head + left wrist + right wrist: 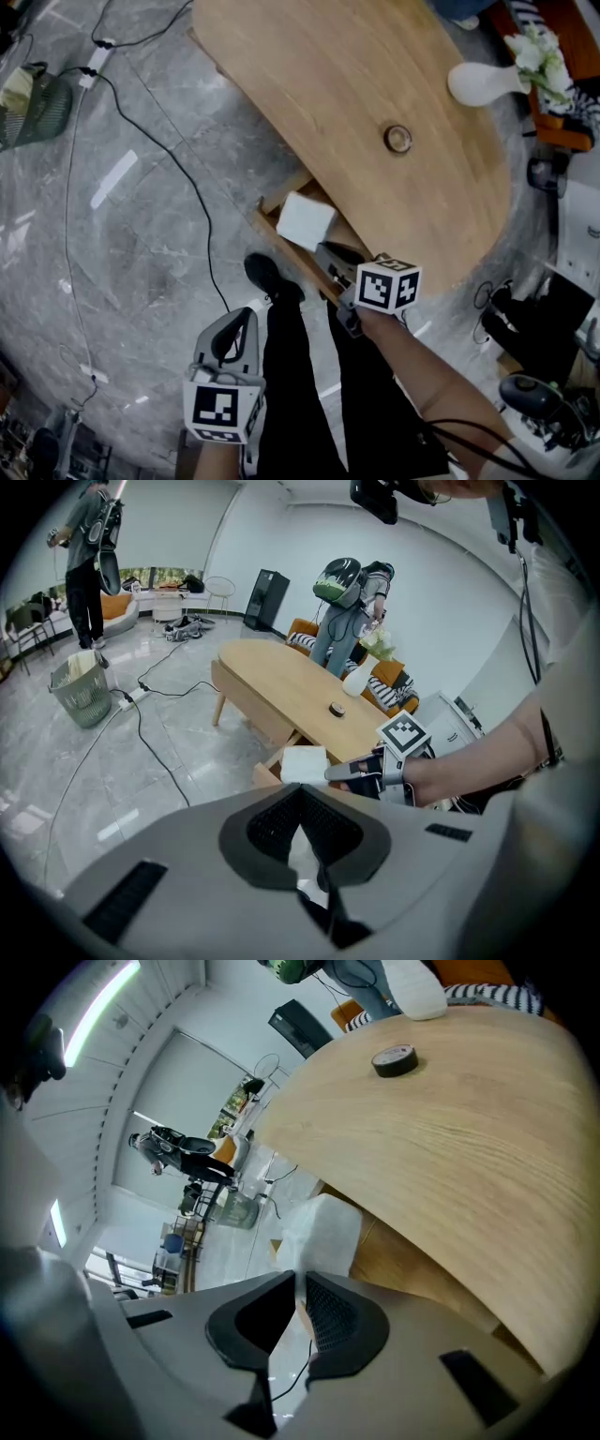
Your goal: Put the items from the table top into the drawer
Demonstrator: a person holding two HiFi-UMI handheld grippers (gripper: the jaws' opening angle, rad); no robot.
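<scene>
Right tongs [323, 249], pitched down, grip a white packet [305, 220] over the open drawer [286, 246] under the worktop [375, 75]. Left tongs [242, 319], at 7 o'clock, are clenched and empty.

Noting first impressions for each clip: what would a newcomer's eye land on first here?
The right gripper pinches a white packet at the open drawer under the wooden table's near edge. On the table are a roll of tape, mid-top, and a white vase with flowers at the head view's right. The left gripper hangs shut and empty over the grey floor.
</scene>
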